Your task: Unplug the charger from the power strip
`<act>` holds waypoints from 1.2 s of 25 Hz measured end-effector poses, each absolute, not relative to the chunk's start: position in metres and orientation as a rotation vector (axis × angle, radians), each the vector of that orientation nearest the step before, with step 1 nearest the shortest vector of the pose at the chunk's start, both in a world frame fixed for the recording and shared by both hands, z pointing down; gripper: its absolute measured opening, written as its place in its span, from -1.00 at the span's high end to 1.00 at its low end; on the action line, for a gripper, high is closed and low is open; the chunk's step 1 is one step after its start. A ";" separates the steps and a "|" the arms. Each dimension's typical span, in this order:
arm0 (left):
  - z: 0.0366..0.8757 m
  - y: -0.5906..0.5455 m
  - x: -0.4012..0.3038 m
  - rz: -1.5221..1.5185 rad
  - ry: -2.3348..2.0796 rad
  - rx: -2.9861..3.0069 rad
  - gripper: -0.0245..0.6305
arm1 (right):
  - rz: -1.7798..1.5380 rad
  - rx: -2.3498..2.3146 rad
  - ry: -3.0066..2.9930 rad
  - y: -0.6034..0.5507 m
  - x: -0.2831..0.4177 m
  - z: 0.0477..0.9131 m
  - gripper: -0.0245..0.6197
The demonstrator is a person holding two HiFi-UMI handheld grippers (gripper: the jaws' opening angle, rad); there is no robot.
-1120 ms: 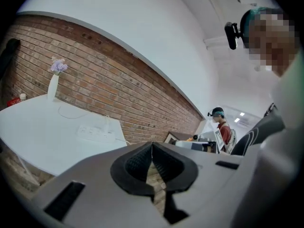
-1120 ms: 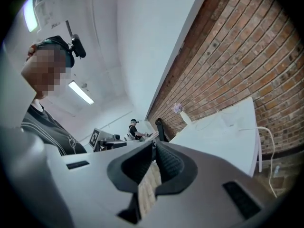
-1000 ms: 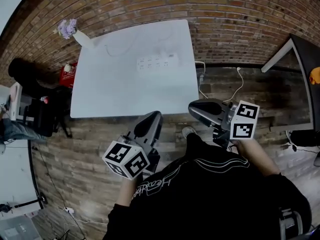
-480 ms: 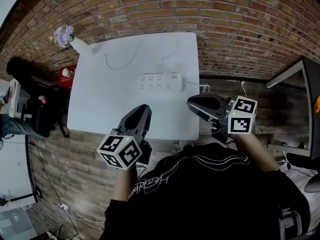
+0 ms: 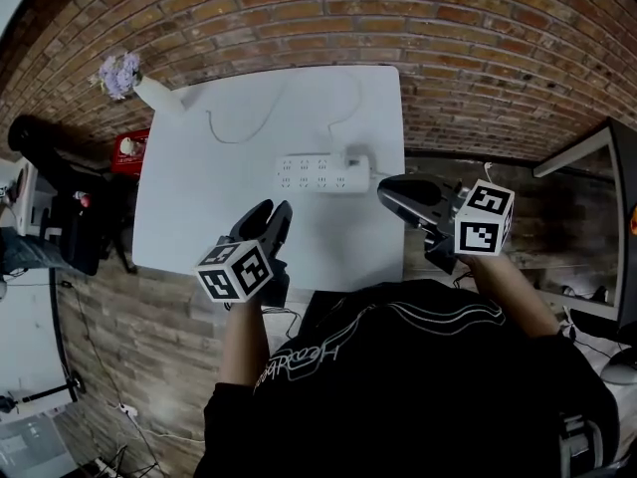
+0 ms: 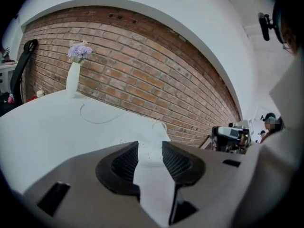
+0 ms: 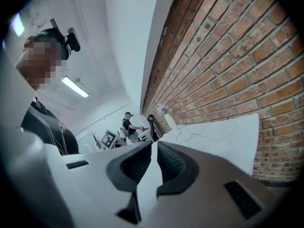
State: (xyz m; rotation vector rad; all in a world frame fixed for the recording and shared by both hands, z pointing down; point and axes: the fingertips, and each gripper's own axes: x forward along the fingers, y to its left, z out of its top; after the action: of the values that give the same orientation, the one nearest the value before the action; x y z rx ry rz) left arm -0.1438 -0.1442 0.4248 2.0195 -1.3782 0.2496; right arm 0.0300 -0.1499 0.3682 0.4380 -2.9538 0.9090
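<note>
both reached the table [image 5: 189, 217] edge: left tool [image 5: 271, 212] just opened empty, right tool [image 5: 390, 188] closed.

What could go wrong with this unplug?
The strip looks loose: pulling the charger may drag it along; the right gripper is shut, not pinning it. The left gripper, jaws just opened, nothing between them, points at the strip's sockets, while the charger sits at its right end: possible misgrab.

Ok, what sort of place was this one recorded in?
Likely an indoor lab or shared office workspace: a white table stands against a brick wall on a wood-plank floor, and another person is working further back.
</note>
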 end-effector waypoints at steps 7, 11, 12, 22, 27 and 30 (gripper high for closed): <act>0.478 -0.191 -0.171 0.347 -1.338 1.929 0.42 | 0.964 0.472 -2.912 -0.181 0.022 0.392 0.92; 0.513 -0.208 -0.180 0.395 -1.302 1.869 0.41 | 1.042 0.480 -2.894 -0.193 0.018 0.408 0.90; 0.519 -0.212 -0.181 0.408 -1.291 1.862 0.40 | 1.064 0.484 -2.890 -0.195 0.017 0.411 0.88; 0.555 -0.232 -0.184 0.493 -1.206 1.819 0.39 | 1.164 0.529 -2.822 -0.211 0.012 0.445 0.64; 0.557 -0.233 -0.182 0.483 -1.184 1.817 0.37 | 1.123 0.528 -2.803 -0.220 0.008 0.460 0.46; 0.558 -0.233 -0.182 0.491 -1.177 1.817 0.37 | 1.033 0.521 -2.800 -0.228 0.002 0.467 0.36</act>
State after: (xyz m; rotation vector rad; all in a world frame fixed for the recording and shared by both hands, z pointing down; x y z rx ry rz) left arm -0.1817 -0.2331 0.5577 1.8174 -1.1768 0.4914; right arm 0.0020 -0.2282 0.4672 0.5211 -2.7996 1.0331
